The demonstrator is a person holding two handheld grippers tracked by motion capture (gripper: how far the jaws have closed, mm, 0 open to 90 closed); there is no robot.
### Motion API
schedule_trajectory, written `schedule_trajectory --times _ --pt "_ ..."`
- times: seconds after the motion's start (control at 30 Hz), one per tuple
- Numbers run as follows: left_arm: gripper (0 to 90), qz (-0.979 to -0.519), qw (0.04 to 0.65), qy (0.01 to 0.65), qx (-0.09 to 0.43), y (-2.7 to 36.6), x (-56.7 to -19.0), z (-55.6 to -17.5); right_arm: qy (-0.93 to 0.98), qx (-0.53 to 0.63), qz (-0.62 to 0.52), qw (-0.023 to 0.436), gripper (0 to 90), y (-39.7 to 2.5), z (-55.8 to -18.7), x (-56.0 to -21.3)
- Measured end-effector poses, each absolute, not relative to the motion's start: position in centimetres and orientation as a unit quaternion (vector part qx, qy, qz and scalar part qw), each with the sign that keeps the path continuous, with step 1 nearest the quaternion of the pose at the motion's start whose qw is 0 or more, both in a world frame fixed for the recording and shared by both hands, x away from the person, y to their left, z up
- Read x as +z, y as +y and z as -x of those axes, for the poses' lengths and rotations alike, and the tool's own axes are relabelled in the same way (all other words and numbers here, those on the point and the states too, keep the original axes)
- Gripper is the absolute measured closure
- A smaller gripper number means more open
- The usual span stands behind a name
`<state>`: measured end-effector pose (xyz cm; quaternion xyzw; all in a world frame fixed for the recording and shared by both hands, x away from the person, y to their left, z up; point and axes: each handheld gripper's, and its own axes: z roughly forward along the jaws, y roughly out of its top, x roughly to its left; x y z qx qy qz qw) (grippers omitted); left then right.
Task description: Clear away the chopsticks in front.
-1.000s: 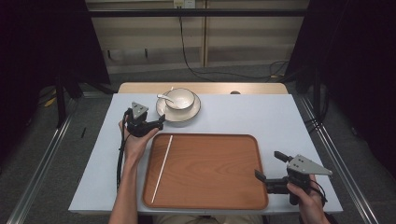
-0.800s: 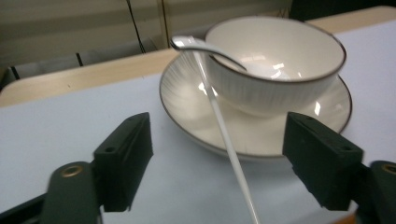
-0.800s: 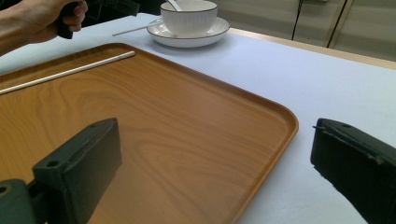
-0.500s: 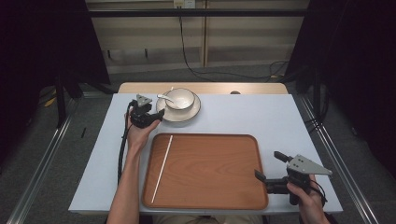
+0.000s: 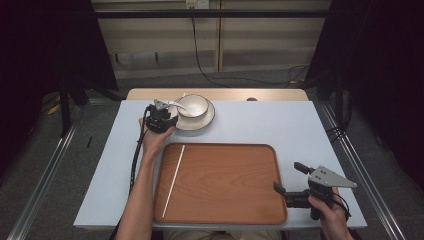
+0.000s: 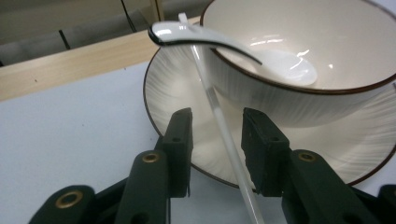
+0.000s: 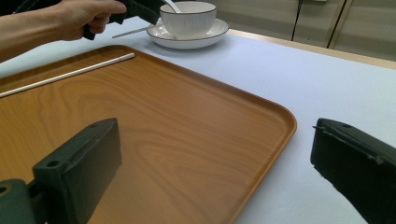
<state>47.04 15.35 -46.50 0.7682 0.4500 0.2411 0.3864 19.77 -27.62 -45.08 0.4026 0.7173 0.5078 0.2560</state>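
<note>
A white bowl (image 5: 194, 105) with a dark rim stands on a matching saucer (image 5: 206, 120) at the table's far side, a white spoon (image 6: 219, 39) resting in it. A thin white chopstick (image 6: 219, 121) leans from the saucer past the bowl's rim. My left gripper (image 6: 217, 121) is open with that chopstick running between its jaws, closer to the right one; in the high view my left gripper (image 5: 169, 113) sits at the saucer's left edge. A second chopstick (image 5: 174, 180) lies on the wooden tray (image 5: 230, 175). My right gripper (image 5: 290, 178) is open and empty over the tray's near right corner.
The tray (image 7: 196, 140) takes up the middle of the pale blue table (image 5: 280, 125), with bare tabletop to its right and behind it. The person's left forearm (image 5: 142, 195) lies along the tray's left side. A wooden strip (image 5: 260, 94) edges the table's far side.
My left gripper has moved away from the tray's top left corner, forward and right, up to the saucer and around the leaning chopstick. The right gripper has stayed put.
</note>
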Motion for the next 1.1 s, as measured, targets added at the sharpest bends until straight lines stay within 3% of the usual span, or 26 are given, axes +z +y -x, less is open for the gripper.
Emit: schedule_trajectory --times 0.4,1.1 --pt "77.8 -0.783 0.347 0.451 0.25 14.5 -47.0 -48.1 0.717 0.507 -0.403 0.258 1.6 -27.7 -19.8 -45.1" --pt "85.3 -0.788 0.336 0.468 0.22 14.5 -46.7 -49.1 0.717 0.507 -0.404 0.257 1.6 -27.7 -19.8 -45.2"
